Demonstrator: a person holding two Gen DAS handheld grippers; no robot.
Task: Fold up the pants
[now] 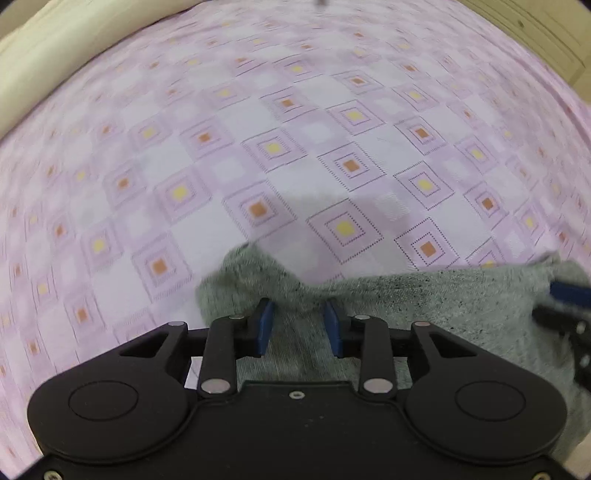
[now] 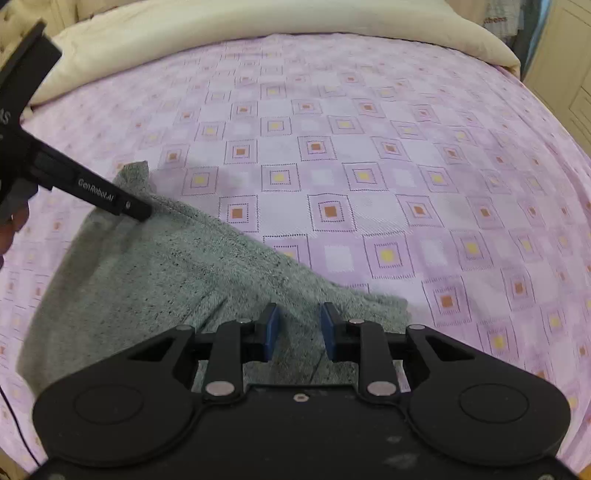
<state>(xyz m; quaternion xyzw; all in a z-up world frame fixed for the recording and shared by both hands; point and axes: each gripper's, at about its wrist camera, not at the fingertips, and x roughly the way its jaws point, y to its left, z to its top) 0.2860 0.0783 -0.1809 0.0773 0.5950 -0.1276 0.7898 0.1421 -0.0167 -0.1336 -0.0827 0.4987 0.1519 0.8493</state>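
Right wrist view shows "GenRobot.AI" written on the left gripper (image 2: 142, 212), which pinches the grey pants (image 2: 155, 273) at their far left corner. Right gripper (image 2: 300, 326) is clamped on the pants' near edge; ahead of both, the checked bedspread (image 2: 369, 155) lies open up to the cream pillow (image 2: 258, 22).

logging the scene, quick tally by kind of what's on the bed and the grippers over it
pants (grey-green): 1
pillow or bolster (cream): 1
bedsheet (pink check): 1
grippers: 2, left gripper and right gripper
total: 5
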